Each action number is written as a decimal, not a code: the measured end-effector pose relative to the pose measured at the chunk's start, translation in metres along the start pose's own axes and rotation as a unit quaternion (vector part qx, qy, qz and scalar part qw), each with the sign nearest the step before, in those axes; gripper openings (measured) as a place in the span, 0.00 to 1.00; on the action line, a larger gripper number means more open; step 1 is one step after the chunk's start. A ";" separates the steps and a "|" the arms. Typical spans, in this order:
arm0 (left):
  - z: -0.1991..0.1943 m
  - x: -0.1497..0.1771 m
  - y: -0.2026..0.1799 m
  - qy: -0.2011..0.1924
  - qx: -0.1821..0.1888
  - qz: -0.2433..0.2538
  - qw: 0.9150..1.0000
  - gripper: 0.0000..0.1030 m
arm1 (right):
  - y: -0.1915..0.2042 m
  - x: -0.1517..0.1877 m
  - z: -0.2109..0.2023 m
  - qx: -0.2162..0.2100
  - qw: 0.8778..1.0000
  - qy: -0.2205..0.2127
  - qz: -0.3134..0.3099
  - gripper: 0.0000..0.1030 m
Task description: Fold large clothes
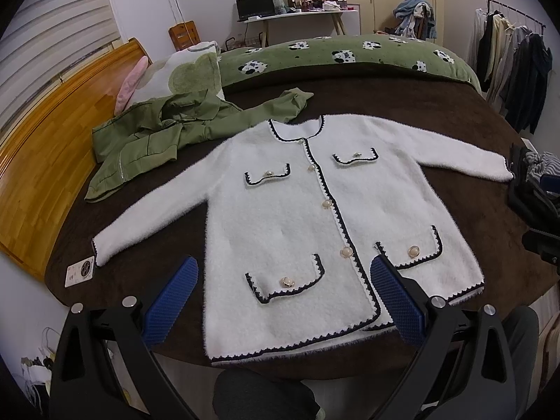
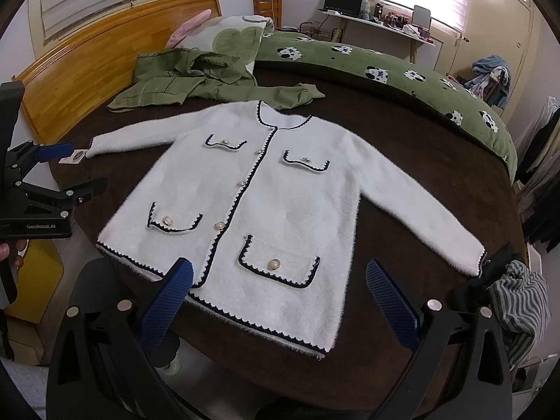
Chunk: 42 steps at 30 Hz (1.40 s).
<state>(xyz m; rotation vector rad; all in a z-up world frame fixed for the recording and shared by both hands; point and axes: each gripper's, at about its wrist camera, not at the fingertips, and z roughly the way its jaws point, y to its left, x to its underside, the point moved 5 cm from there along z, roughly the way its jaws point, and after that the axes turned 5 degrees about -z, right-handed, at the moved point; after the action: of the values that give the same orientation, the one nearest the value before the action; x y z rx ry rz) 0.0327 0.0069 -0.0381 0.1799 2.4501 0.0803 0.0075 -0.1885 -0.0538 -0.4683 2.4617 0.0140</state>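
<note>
A: Status of the fold, please.

B: Cardigan (image 1: pixel 297 210) lies flat, front up and buttoned, on the dark brown blanket (image 1: pixel 402 105) covering the bed. Both sleeves are spread out to the sides. No fold is visible, so my judgement is that the task stands at its start: sleeves, sides and the final halving all remain.

A: Tool state?

B: Left gripper (image 1: pixel 283 297) has its jaws wide apart and holds nothing; it hovers above the hem. Right gripper (image 2: pixel 280 297) is likewise wide and empty, near the hem on the other side. Neither touches the cloth as far as the views show.

A: Other items on the working surface?

B: Green jacket (image 1: pixel 150 140) lies crumpled beyond the collar, one sleeve close to the neckline; whether it touches cannot be determined. A paper tag (image 1: pixel 80 271) lies at the cuff of one sleeve. A striped garment (image 2: pixel 521 301) sits bunched near the other cuff.

A: Room?

B: Wooden headboard (image 1: pixel 52 133) with a pillow (image 1: pixel 182 73) against it, a green quilt (image 1: pixel 350 52) with a panda pattern pushed to the far edge, a desk (image 1: pixel 301 14) beneath a window blind, and a clothes rack (image 1: pixel 511 52) with hanging garments.
</note>
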 end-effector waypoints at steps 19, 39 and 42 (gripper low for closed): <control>0.002 0.003 0.000 -0.001 0.002 -0.002 1.000 0.94 | -0.001 0.001 0.001 0.005 1.000 0.005 -0.001 0.95; 0.007 0.004 -0.007 0.008 0.012 0.005 1.000 0.94 | -0.006 0.005 0.007 0.000 1.000 0.008 0.009 0.95; 0.009 -0.002 -0.015 0.005 0.015 0.012 1.000 0.94 | -0.015 0.006 0.007 0.001 1.000 0.000 0.023 0.95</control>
<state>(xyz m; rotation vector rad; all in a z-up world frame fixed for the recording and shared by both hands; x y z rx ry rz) 0.0385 -0.0081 -0.0449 0.2236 2.4607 0.0556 0.0120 -0.2040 -0.0612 -0.4105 2.4722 0.0313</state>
